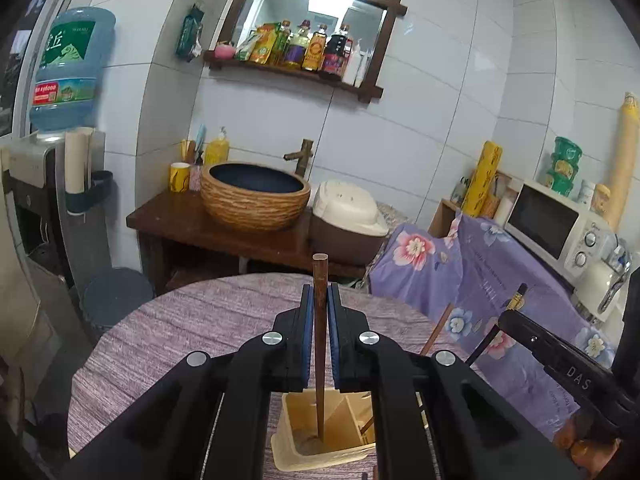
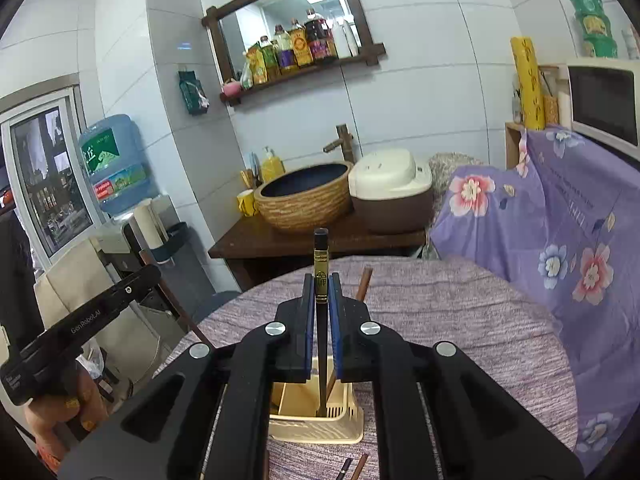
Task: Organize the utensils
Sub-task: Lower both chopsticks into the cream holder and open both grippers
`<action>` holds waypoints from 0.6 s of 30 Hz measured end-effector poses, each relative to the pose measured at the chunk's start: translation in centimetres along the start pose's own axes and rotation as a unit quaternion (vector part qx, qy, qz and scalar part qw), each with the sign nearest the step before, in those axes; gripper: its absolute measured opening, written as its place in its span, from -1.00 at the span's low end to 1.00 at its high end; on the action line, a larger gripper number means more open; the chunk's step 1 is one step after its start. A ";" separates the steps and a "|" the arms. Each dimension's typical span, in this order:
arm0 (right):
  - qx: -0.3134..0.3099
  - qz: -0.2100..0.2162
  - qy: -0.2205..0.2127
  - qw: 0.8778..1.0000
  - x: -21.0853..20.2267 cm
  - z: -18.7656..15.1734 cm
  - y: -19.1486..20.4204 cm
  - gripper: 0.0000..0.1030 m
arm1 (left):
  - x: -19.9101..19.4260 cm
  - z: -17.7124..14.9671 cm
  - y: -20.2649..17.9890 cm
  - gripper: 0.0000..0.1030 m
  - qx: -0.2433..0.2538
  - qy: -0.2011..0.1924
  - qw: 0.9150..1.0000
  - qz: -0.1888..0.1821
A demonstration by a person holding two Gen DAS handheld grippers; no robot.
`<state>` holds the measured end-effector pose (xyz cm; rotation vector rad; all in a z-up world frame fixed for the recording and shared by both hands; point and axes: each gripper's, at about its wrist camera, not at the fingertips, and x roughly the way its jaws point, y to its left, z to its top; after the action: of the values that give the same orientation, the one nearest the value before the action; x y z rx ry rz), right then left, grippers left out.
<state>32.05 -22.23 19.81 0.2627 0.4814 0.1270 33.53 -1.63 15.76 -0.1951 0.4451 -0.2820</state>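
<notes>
**Two chopsticks, two grippers, one holder**

The left gripper (image 1: 319,300) has its jaws clamped on a brown chopstick (image 1: 320,280), held upright with its lower tip down inside the left compartment of the cream holder (image 1: 288,440) on the table (image 1: 200,320). The right gripper (image 2: 320,300) is likewise clamped on a black chopstick (image 2: 321,264) with a gold band, its tip reaching into the holder's slotted side.

Both sticks look light, thin and stiff, so they should not bend, but a smooth round shaft is likely to swivel or slide between flat pads. Each is gripped in its upper half, below the top end, which seems the right place: it leaves a long free end to steer into a compartment. Releasing once the tip is near the floor would probably keep the stick from bouncing.

Another brown stick already leans in the holder. Loose sticks (image 2: 352,468) lie on the table in front of it, though how many is hard to tell, as the gripper body hides much of them.
</notes>
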 end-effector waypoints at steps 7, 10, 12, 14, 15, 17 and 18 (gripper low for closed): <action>0.001 -0.001 0.024 1.000 1.7 -2.3 -0.5 -0.84 | 2.3 -2.5 0.4 -0.84 0.005 0.031 0.999 0.007; 0.010 -0.002 0.033 0.999 2.3 -3.0 -1.0 -0.84 | 3.3 -3.6 0.5 -0.84 0.006 0.046 0.999 0.008; 0.015 -0.004 0.033 0.999 2.5 -3.4 -1.3 -0.84 | 3.3 -4.0 0.3 -0.84 0.013 0.039 0.999 0.017; 0.016 -0.006 0.030 0.999 2.5 -3.5 -1.6 -0.84 | 3.2 -4.0 0.2 -0.84 0.014 0.036 0.999 0.014; 0.018 -0.004 0.030 0.999 2.5 -3.5 -1.7 -0.84 | 3.2 -3.9 0.2 -0.84 0.014 0.038 0.999 0.009; 0.018 0.000 0.030 0.999 2.5 -3.5 -1.8 -0.84 | 3.2 -3.7 0.1 -0.84 0.013 0.043 0.999 0.003; 0.017 0.001 0.027 0.999 2.5 -3.6 -1.7 -0.84 | 3.1 -3.7 0.1 -0.83 0.011 0.045 0.999 0.001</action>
<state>32.61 -22.65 15.17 0.2935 0.5369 0.1281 34.61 -2.94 11.21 -0.1599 0.5303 -0.2940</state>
